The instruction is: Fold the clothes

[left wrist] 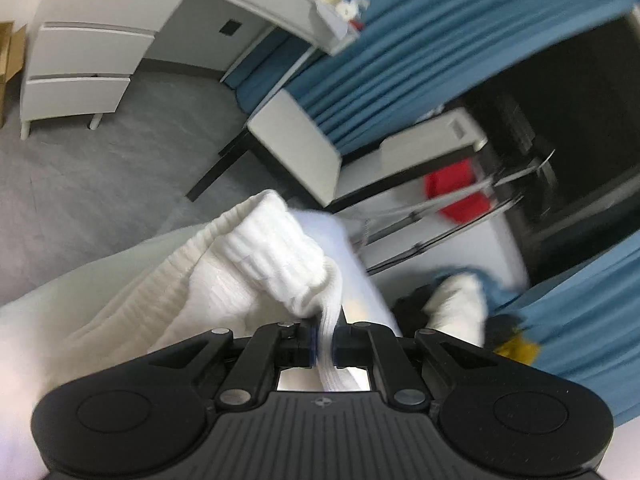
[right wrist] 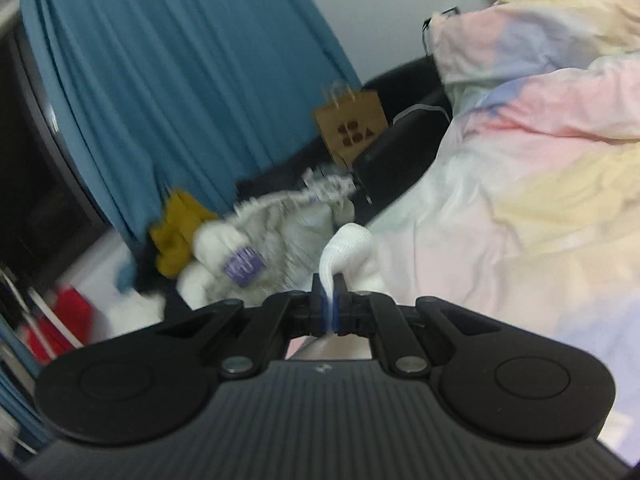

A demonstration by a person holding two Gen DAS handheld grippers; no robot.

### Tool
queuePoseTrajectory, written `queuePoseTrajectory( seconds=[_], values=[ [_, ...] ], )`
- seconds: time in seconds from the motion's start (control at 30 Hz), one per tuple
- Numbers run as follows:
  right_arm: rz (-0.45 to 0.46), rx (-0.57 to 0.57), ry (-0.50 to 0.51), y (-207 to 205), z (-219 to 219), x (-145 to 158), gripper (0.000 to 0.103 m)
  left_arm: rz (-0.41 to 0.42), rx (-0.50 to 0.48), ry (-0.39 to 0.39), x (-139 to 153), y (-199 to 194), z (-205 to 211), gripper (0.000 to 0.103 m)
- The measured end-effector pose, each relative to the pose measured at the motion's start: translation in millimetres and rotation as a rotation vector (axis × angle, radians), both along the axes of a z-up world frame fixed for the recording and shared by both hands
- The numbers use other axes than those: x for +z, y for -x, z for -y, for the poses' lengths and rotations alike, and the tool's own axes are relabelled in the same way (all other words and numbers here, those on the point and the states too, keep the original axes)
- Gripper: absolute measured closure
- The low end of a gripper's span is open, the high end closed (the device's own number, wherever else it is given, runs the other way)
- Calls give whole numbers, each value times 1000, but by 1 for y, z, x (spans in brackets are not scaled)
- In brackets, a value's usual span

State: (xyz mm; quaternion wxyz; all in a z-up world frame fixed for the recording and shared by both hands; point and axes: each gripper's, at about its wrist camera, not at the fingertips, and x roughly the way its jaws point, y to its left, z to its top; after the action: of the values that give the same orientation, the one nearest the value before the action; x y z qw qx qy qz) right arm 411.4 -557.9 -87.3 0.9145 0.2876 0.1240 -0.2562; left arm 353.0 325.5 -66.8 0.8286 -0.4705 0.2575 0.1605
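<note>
The left gripper (left wrist: 326, 338) is pinched tight on a white ribbed garment (left wrist: 256, 264); the cloth bunches up in front of its jaws and spreads out to the left, and a strip of it hangs down between them. The right gripper (right wrist: 330, 304) is also clamped on white ribbed cloth — a small fold of the same kind of fabric (right wrist: 348, 244) pokes up just past its jaws. Both pictures are blurry.

Behind the right gripper sits a pile of clothes (right wrist: 256, 248), with a yellow piece (right wrist: 176, 232) on its left side; a brown paper bag (right wrist: 352, 128) stands farther back, beside a blue curtain (right wrist: 180, 80). On the right lies a pastel quilt (right wrist: 520, 160). The left view shows white drawers (left wrist: 80, 68) on a grey floor (left wrist: 100, 184) — and something red (left wrist: 456, 188) on a shelf.
</note>
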Motion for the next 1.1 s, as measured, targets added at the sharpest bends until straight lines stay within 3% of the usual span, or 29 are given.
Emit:
queuePoseTrajectory(
  seconds=[0.1, 0.23, 0.3, 0.33, 0.47, 0.5, 0.57, 0.7, 0.8, 0.9, 1.0, 1.1],
  values=[
    [-60, 42, 49, -27, -2, -25, 97, -21, -16, -22, -18, -22, 0, 94],
    [-67, 121, 66, -31, -4, -32, 91, 12, -55, -39, -16, -21, 4, 82],
    [-41, 154, 28, -22, 1, -26, 80, 41, -89, -29, -13, -12, 3, 60],
    [-22, 160, 5, -14, 4, -20, 79, 57, -106, -26, -9, -6, 3, 56],
    [87, 175, -56, 33, 7, 1, 50, 137, -139, -48, 4, 56, 17, 24],
    [117, 174, -74, 48, 7, 4, 42, 155, -144, -50, 6, 74, 23, 21],
    [164, 141, -134, 83, 5, 5, 33, 158, -145, -26, -1, 107, 32, 20],
    [186, 54, -314, 148, 6, -19, 32, 132, -110, 45, -21, 167, 41, 20],
    [189, 28, -437, 185, 2, -45, 32, 71, -89, 130, -41, 186, 38, 20],
    [183, 53, -537, 200, -5, -70, 32, 51, -73, 209, -62, 194, 30, 20],
    [107, 68, -630, 191, -6, -94, 32, 33, -27, 291, -85, 185, 19, 20],
    [80, 104, -660, 175, -8, -112, 33, 73, 16, 276, -96, 169, 8, 20]
  ],
)
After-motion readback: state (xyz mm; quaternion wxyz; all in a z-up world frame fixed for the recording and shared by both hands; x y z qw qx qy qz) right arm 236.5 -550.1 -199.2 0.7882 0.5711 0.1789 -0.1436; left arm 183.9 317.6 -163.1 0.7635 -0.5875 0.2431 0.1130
